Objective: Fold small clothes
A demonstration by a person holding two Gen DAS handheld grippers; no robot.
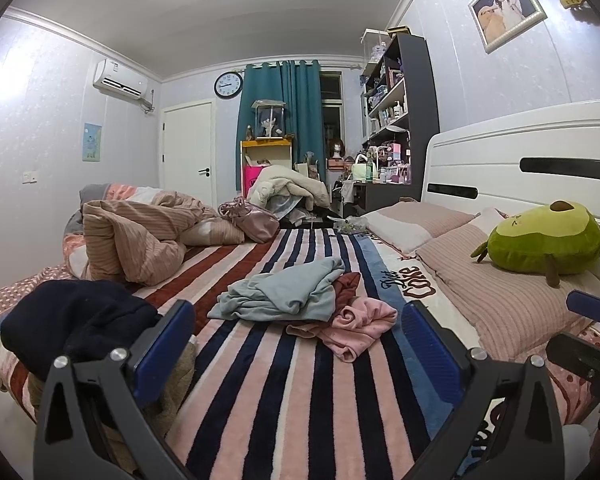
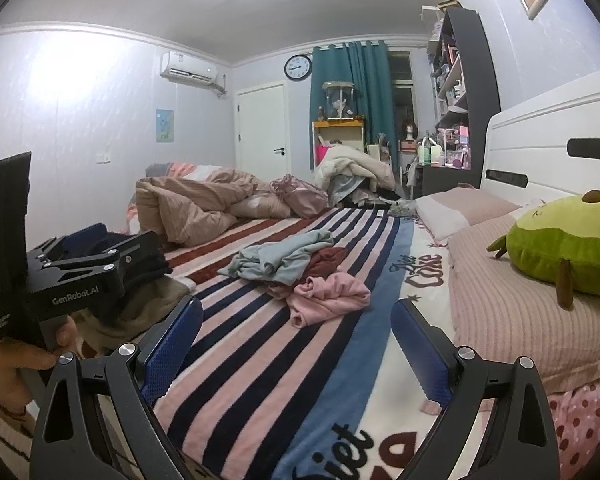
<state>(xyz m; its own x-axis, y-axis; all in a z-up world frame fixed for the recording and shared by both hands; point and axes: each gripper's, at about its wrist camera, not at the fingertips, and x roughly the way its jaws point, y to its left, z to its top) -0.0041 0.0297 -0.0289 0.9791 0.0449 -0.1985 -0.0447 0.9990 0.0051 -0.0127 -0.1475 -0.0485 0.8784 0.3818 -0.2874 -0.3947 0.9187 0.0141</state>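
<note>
— Bedroom, striped blanket (image 1: 300, 380) spread over the bed. Closest in?

— Left gripper (image 1: 298, 320) low over the stripes, jaws spread wide, pinching nothing. Right gripper (image 2: 296, 320) likewise parted and empty, gripping no cloth. Dark garment (image 1: 72, 320) heaped just left of the left claw.

— And the small clothes?

— Mid-blanket, ahead of both claws, untouched: pink garment (image 1: 360, 326) nearest, crumpled; maroon piece (image 1: 346, 286) tucked behind; light blue top (image 1: 284, 290) draped over it.

— Farther back?

— Green plush (image 1: 544, 242) on the pillows at right, rumpled beige duvet (image 1: 140, 236) at left, teal curtain (image 1: 284, 120) at the far wall.
</note>
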